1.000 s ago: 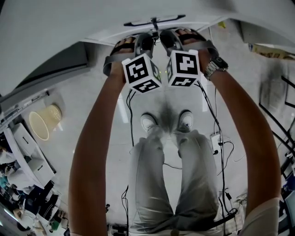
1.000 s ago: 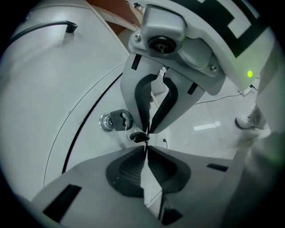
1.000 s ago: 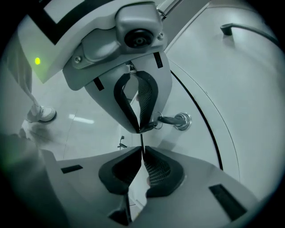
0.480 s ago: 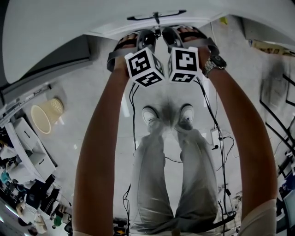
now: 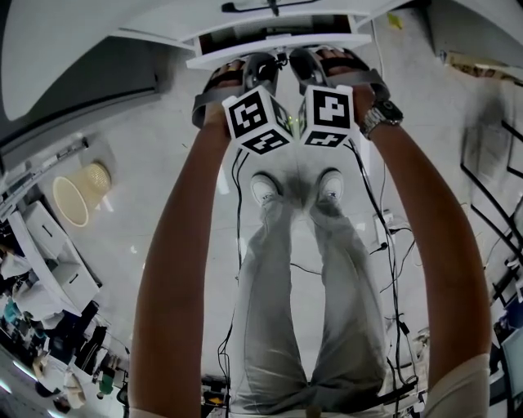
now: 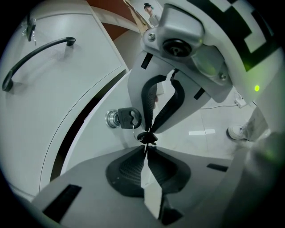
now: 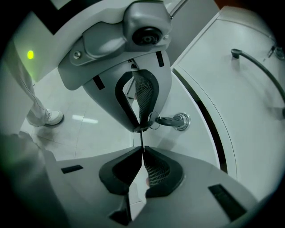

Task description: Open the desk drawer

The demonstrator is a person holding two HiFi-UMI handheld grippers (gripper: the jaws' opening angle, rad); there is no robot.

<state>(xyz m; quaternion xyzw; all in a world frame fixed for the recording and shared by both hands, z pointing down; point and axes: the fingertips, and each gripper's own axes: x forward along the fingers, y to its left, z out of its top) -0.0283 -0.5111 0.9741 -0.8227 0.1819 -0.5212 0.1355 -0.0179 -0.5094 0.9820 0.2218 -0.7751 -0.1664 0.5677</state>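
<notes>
Since a second back the drawer has come out. Its white front then lay flush with the table; now a dark slot shows behind it. Both grippers came toward the person with it, side by side as before. The handle has slid further up the head view.

Drawer position: near edge of the table, straight ahead of the person's shoes. Only part way out.

Lock is set in the drawer front, with the key in it, sticking out. A wire ring hangs off the key head. A small dark tab hangs on the ring; what it is I cannot tell.

Fingers of the left gripper are pressed together at the tips, pinching the tab. Fingers of the right gripper have just been closing and are now tight on the same tab from the opposite side. The two sets of tips meet almost nose to nose there, just beside the lock.

Handle: black bowed bar on the white panel beyond the slot, untouched, well apart from both grippers.

Marker cubes sit close side by side, with the hands wrapped round the grippers just beyond them. Watch on the right wrist. A pale bin stands on the floor, off toward the table's left end.
</notes>
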